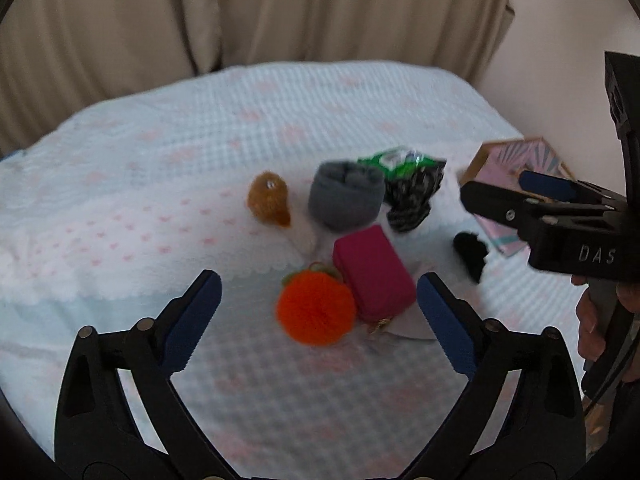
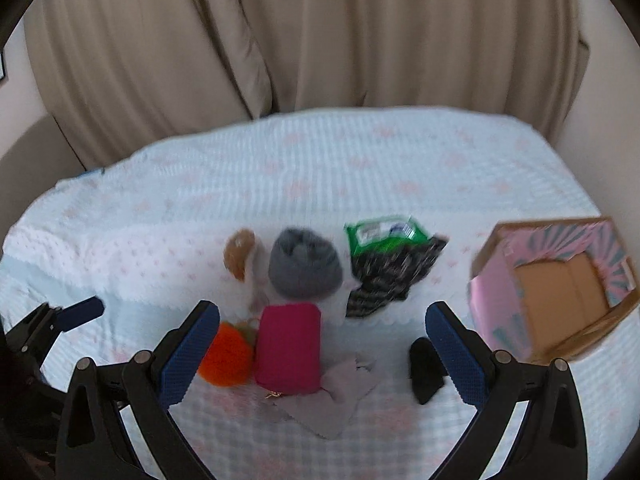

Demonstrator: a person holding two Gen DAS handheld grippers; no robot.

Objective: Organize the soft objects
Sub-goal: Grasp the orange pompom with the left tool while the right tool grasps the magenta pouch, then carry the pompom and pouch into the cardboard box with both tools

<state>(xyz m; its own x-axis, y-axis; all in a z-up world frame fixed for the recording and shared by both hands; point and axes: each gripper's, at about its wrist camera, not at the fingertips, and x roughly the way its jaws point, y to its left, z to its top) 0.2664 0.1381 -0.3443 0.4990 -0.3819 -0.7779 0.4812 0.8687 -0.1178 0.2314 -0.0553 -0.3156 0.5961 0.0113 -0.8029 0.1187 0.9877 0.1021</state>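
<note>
Soft objects lie in a cluster on the bed: an orange pompom, a magenta pouch, a grey rolled sock, a brown plush, a black-and-white patterned cloth, a green packet and a small black item. A grey cloth lies under the pouch. My left gripper is open and empty, just before the pompom and pouch. My right gripper is open and empty, hovering near the pouch.
An open pink cardboard box stands at the right on the pale blue bedspread. Beige curtains hang behind the bed. The right gripper's body shows in the left wrist view, the left one's finger in the right.
</note>
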